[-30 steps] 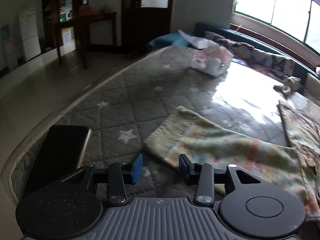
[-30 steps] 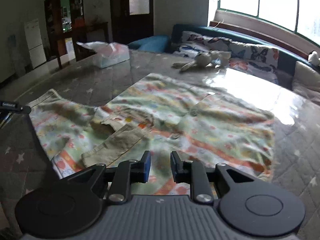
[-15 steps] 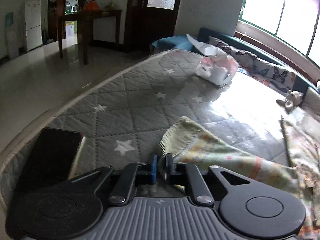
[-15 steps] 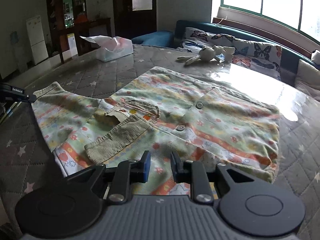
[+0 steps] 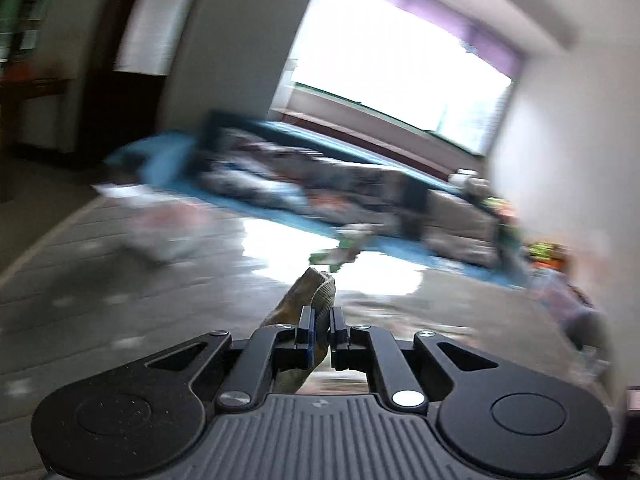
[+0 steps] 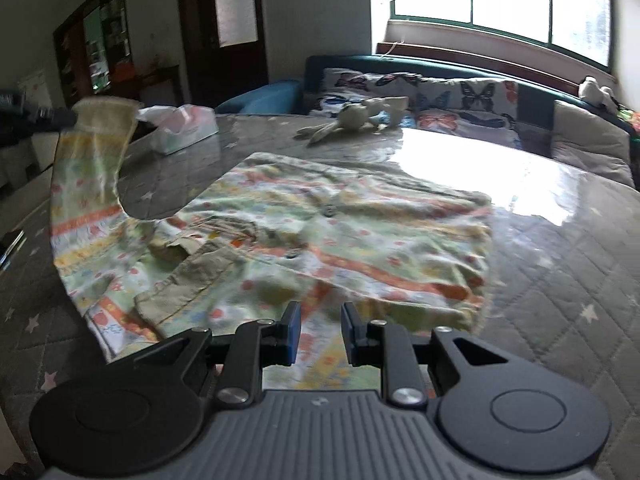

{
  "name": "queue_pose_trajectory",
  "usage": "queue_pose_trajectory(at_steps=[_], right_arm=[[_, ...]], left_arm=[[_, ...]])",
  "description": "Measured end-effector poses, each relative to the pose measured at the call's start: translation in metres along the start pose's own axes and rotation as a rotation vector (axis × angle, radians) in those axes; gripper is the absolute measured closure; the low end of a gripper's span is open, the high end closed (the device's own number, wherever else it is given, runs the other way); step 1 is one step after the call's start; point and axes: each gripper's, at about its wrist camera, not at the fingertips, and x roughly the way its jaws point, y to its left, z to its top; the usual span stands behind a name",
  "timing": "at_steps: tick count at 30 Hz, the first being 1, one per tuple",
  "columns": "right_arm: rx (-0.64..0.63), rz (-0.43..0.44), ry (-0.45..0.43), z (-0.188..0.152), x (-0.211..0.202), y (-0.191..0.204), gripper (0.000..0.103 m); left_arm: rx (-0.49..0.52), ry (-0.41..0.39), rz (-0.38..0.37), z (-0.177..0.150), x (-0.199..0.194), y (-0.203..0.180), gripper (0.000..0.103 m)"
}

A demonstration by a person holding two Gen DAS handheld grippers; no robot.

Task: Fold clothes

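A child's patterned shirt (image 6: 340,232) with green, orange and yellow stripes lies spread on the grey quilted bed (image 6: 560,280). My left gripper (image 5: 320,330) is shut on the ribbed cuff of its sleeve (image 5: 318,292). In the right wrist view the sleeve (image 6: 92,160) is lifted high at the far left, and the left gripper (image 6: 24,120) shows there as a dark blur. My right gripper (image 6: 318,332) is open and empty, low over the shirt's near hem.
A tissue box (image 6: 182,128) and a plush rabbit (image 6: 352,118) lie at the bed's far side. Butterfly cushions (image 6: 440,96) line the sofa under the window. A dark phone (image 6: 10,246) lies at the bed's left edge.
My left gripper closed on the sleeve cuff and has lifted it up off the bed, swinging fast so its view is blurred. My right gripper has stayed open over the hem.
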Motion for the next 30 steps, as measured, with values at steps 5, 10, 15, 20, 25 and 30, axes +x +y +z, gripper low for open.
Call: queue_pose_trajectory(at_steps=[5,10,15,20,25,30], right_arm=[[0.044,-0.029,-0.016,-0.003,-0.010,-0.018,0.082],[0.086,-0.062,-0.025,-0.009,-0.019,-0.035,0.082],[0.127,-0.094,-0.030,-0.013,-0.024,-0.050,0.082],[0.158,-0.119,-0.034,-0.015,-0.026,-0.059,0.082],[0.183,-0.112,-0.042,-0.012,-0.027,-0.062,0.082],[0.176,-0.072,-0.028,-0.009,-0.021,-0.055,0.082]], left_arm=[[0.053,0.061,-0.190,-0.008,0.027,-0.061,0.095],[0.111,0.138,-0.278,-0.031,0.054,-0.100,0.095],[0.147,0.232,-0.315,-0.062,0.076,-0.117,0.095],[0.160,0.291,-0.345,-0.083,0.083,-0.123,0.094],[0.190,0.349,-0.384,-0.098,0.086,-0.126,0.091],[0.219,0.323,-0.368,-0.097,0.072,-0.112,0.066]])
